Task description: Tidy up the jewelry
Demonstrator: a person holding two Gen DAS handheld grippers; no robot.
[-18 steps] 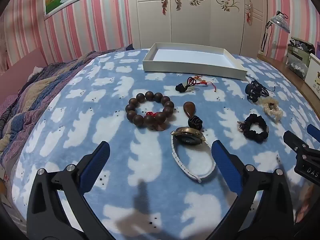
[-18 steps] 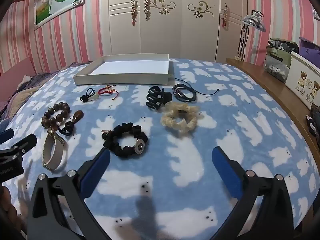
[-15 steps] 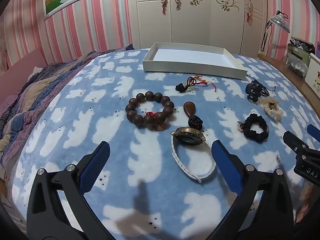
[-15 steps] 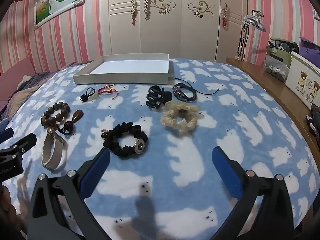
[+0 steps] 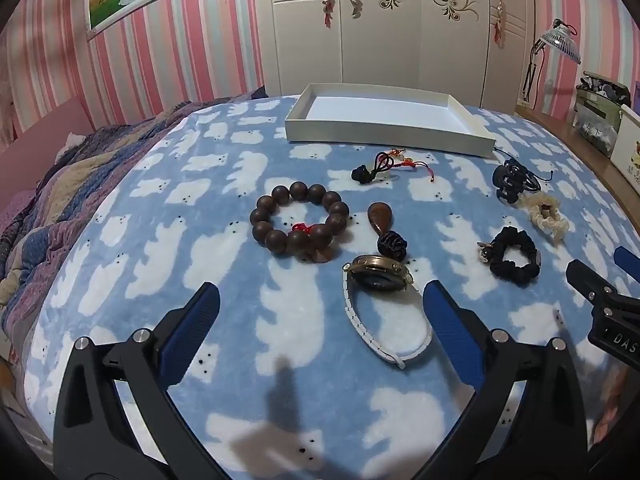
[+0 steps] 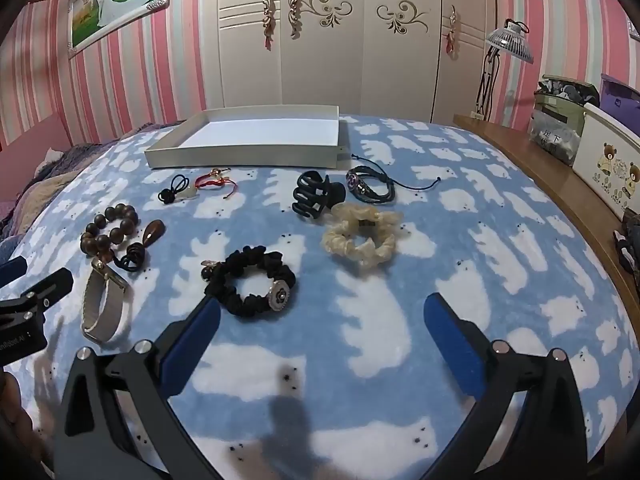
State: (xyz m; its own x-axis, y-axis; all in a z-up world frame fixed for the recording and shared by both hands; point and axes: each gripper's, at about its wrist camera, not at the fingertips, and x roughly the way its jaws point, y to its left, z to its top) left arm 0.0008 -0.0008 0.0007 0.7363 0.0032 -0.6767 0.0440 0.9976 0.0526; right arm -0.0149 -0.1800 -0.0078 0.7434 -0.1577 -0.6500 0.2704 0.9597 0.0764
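Jewelry lies on a blue blanket before a white tray, also in the right wrist view. A wooden bead bracelet, a brown pendant, a watch and a red-cord charm lie ahead of my left gripper, which is open and empty. A black scrunchie, a cream scrunchie, a black hair claw and a leather bracelet lie ahead of my right gripper, open and empty.
A wooden ledge with boxes and bags runs along the right of the bed. A striped quilt lies at the left. A wardrobe and a lamp stand behind the tray.
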